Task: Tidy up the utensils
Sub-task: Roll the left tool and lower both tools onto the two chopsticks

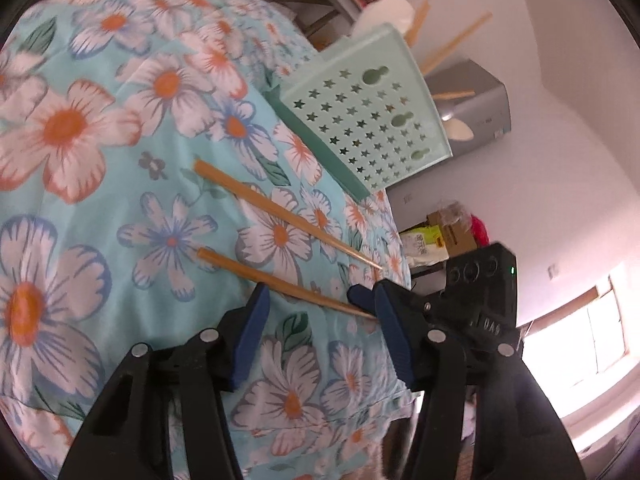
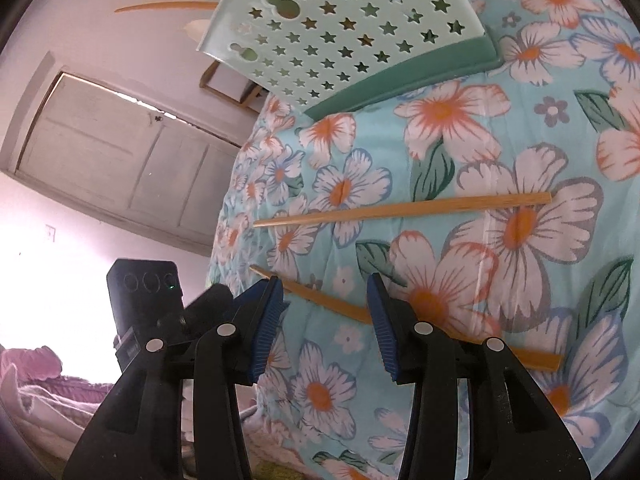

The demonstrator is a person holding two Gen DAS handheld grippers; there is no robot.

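- Left gripper: jaws apart, nothing clamped. It hovers at bottom centre of the left wrist view, straddling the near chopstick, which passes behind the left finger tip and ends by the right finger tip. Can't tell if there's contact.
- Right gripper: jaws apart, nothing clamped. In the right wrist view the same near chopstick crosses the gap between the fingers; its thick end exits lower right.
- Far chopstick: lies flat on the floral cloth, mid-frame in the left view, roughly parallel to the near one, apart from it. In the right view it runs horizontally across centre-right.
- Utensil holder: mint green, star-shaped cutouts, stands on the cloth at upper centre-right of the left view; top centre in the right view.
- Holder contents: more chopsticks and a white spoon stick out of the top.
- The right gripper's black body shows at right of the left view.
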